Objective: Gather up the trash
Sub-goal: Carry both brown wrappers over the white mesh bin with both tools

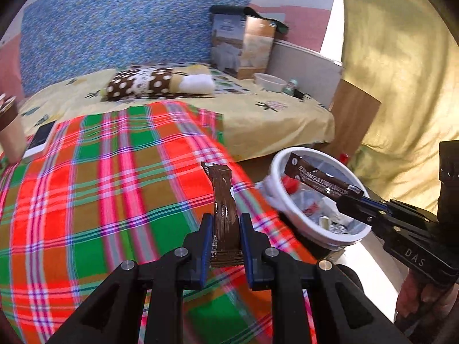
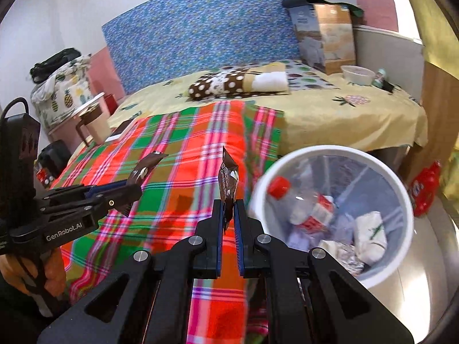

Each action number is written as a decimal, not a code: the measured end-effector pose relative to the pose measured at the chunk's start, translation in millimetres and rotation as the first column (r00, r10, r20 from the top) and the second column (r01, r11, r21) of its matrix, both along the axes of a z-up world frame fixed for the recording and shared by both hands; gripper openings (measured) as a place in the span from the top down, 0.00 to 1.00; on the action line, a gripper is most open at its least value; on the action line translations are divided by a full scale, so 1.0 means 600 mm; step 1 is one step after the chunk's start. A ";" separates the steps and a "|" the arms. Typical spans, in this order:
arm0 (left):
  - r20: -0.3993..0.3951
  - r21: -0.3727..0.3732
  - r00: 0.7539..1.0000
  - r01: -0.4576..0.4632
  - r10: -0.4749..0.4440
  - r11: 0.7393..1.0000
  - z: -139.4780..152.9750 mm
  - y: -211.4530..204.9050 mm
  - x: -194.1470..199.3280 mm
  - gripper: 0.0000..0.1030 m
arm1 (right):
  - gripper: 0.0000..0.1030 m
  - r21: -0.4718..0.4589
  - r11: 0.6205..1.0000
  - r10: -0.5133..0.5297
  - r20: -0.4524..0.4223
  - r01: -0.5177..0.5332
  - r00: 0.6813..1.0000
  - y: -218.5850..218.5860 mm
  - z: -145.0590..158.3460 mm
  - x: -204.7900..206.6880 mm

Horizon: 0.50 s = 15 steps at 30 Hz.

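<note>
My left gripper is shut on a brown sachet wrapper, which sticks up over the plaid blanket. The right gripper comes in from the right, shut on a second brown sachet held over the white trash bin. In the right wrist view, my right gripper pinches that sachet upright just left of the bin. The left gripper with its sachet is further left over the blanket. The bin holds a plastic bottle, crumpled paper and foil.
The bed's yellow sheet carries a dotted pillow, a cardboard box, a bowl and a small bottle. A phone lies by the blanket. A yellow curtain hangs right; a red packet lies beyond the bin.
</note>
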<state>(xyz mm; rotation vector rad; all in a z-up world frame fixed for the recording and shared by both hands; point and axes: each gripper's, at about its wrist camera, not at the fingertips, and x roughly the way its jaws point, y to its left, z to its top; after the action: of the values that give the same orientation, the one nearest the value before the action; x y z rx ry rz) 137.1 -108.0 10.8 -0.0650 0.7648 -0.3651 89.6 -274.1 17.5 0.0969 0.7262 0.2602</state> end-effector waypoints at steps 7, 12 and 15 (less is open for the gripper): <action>0.004 -0.003 0.997 0.083 -0.083 0.997 0.005 -0.067 0.010 0.82 | 0.91 0.006 0.998 -0.063 -0.003 0.063 0.998 -0.039 -0.002 -0.006; 0.000 -0.003 0.992 0.127 -0.127 0.992 0.004 -0.104 0.018 0.82 | 0.91 0.012 0.994 -0.108 -0.009 0.108 0.994 -0.069 -0.006 -0.009; -0.004 -0.002 0.988 0.153 -0.153 0.988 0.002 -0.126 0.025 0.82 | 0.91 0.014 0.991 -0.132 -0.015 0.132 0.991 -0.084 -0.010 -0.010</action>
<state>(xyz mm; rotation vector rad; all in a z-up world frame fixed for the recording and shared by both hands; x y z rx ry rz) 152.1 -183.6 11.7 -0.0084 0.7758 -0.5114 83.5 -324.4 11.4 0.1612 0.7291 0.1385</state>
